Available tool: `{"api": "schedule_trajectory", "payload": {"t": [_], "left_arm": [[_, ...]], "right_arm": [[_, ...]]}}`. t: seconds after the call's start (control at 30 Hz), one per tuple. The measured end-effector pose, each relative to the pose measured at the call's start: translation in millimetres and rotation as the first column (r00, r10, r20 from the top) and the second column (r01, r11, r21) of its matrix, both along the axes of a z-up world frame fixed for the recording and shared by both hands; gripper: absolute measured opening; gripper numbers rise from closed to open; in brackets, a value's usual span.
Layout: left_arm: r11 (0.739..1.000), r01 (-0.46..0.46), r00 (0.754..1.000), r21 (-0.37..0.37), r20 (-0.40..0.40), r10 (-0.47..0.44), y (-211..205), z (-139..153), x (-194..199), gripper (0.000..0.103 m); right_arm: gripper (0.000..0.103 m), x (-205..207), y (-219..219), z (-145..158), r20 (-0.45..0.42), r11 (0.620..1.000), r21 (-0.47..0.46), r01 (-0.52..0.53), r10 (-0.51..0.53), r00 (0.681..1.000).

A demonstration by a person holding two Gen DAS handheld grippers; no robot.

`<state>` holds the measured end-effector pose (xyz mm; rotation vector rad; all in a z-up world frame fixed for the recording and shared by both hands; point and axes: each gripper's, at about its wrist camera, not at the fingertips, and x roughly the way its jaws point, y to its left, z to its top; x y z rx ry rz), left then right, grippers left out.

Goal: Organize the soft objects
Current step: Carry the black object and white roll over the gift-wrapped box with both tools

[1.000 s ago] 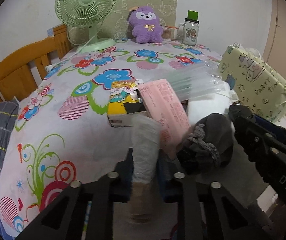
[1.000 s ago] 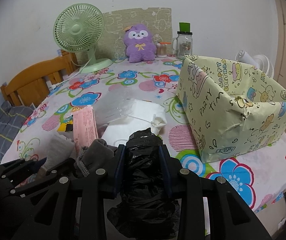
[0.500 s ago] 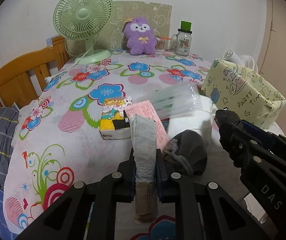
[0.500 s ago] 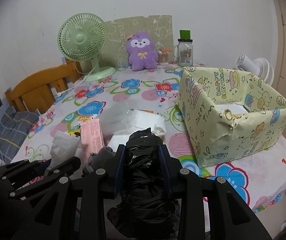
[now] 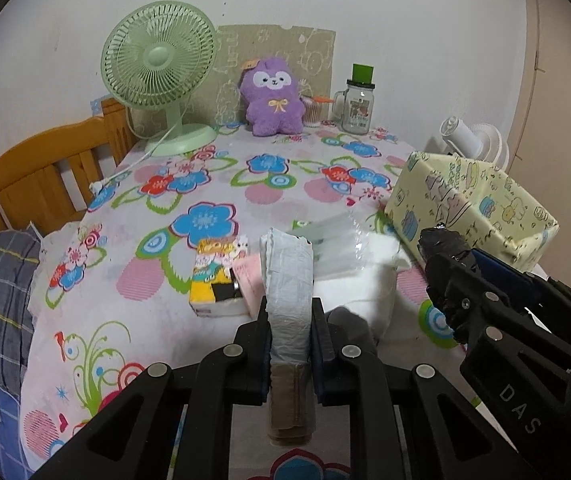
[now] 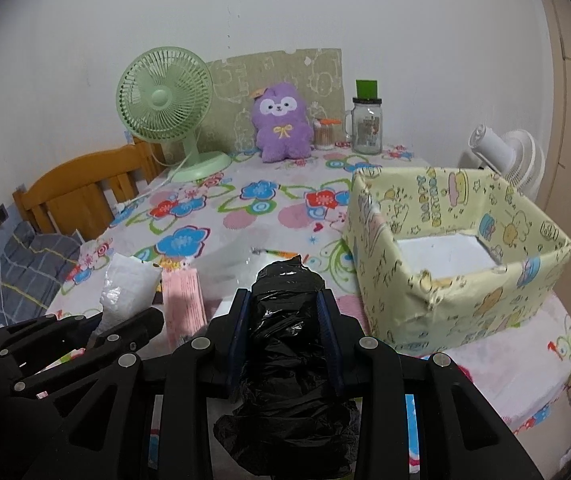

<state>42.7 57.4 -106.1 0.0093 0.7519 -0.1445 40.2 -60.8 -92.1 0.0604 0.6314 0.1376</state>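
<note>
We are early in the job, by the look of things. Our left gripper is clenched on a grey-white roll of plastic bags, held upright between the pads above the near edge of the table. Our right gripper is clamped on a crumpled black plastic bag, which bulges out above and below the pads. Both loads hang in the air, lifted clear of the cloth.

The yellow paper-wrapped box stands on the right side of the table, just beyond and to the right of the black bag. We judge it to be the destination. Its inside shows only a white floor, so nothing seems to have gone in yet.

Left on the table, in the near middle, is a small cluster: a yellow tissue pack, a pink packet leaning beside it, a clear plastic bag over a white bundle, and a dark grey pouch partly hidden behind our left fingers. At the far edge sits a purple plush toy, between a green fan and a glass jar; whether it belongs to the sorting we cannot tell.

So two items are in hand, none are stowed, and several soft things wait.
</note>
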Motion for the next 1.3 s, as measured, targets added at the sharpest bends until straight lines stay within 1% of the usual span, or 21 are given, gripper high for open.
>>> {"api": "schedule_trajectory", "payload": {"t": [0.53, 0.87, 1.0, 1.3], "left_arm": [[1.000, -0.001, 0.999, 0.012, 0.045, 0.000, -15, 33, 10, 0.014], [1.000, -0.006, 0.997, 0.009, 0.078, 0.005, -29, 56, 21, 0.014], [1.000, -0.003, 0.996, 0.007, 0.091, 0.003, -36, 64, 26, 0.014], [1.000, 0.027, 0.993, 0.006, 0.113, -0.027, -60, 77, 35, 0.014]], "right_arm": [[0.037, 6, -8, 34, 0.041, 1.000, -0.006, -0.022, 0.023, 0.999], [0.037, 19, -25, 55, 0.055, 1.000, 0.013, -0.018, 0.017, 0.998], [0.037, 23, -32, 65, 0.073, 1.000, 0.003, -0.017, 0.017, 0.997], [0.037, 31, -54, 79, 0.088, 1.000, -0.003, 0.010, -0.010, 0.996]]}}
